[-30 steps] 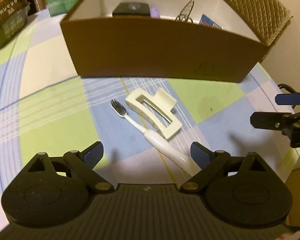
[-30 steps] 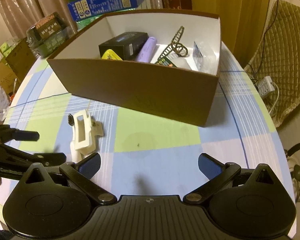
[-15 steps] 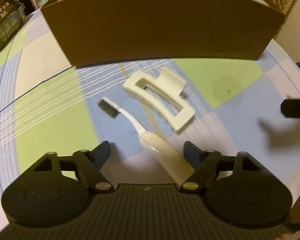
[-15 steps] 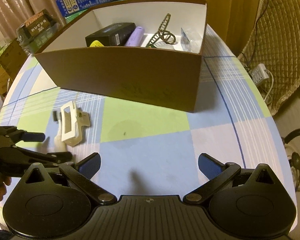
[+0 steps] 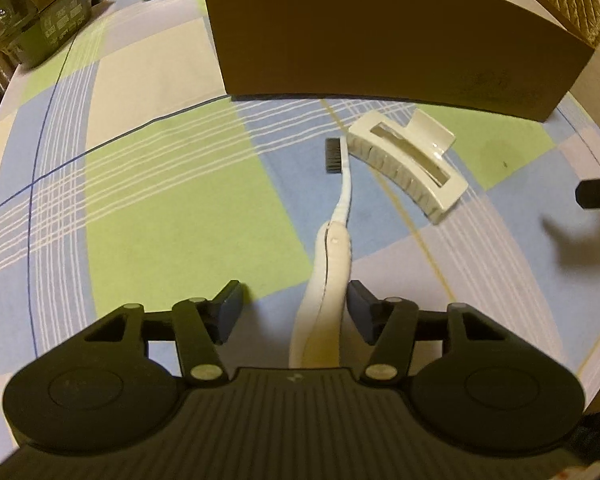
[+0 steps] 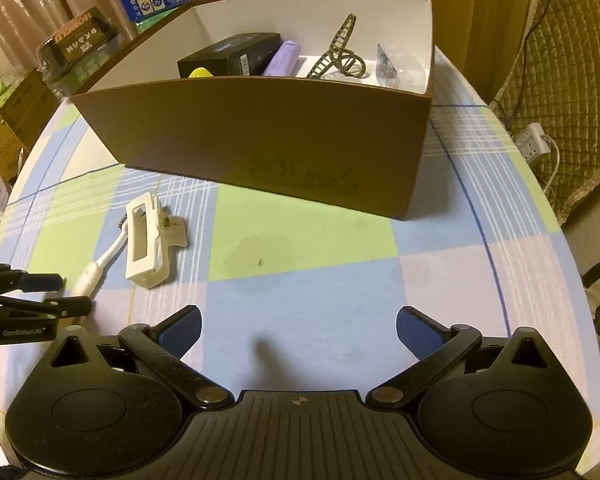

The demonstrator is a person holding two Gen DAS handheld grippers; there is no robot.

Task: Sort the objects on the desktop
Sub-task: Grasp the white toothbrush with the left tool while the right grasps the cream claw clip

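The left gripper (image 5: 294, 314) has just been closing; the toothbrush (image 5: 327, 276) handle lies between its pads, ungripped. The right gripper (image 6: 299, 330) gapes empty.

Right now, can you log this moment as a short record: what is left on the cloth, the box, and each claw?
on cloth: toothbrush, cream hair clip beside it
box: open, already holds several items
left claw: jaws have just been closing around the toothbrush handle, gap on one side, not gripped yet
right claw: open, nothing between jaws, over the tablecloth
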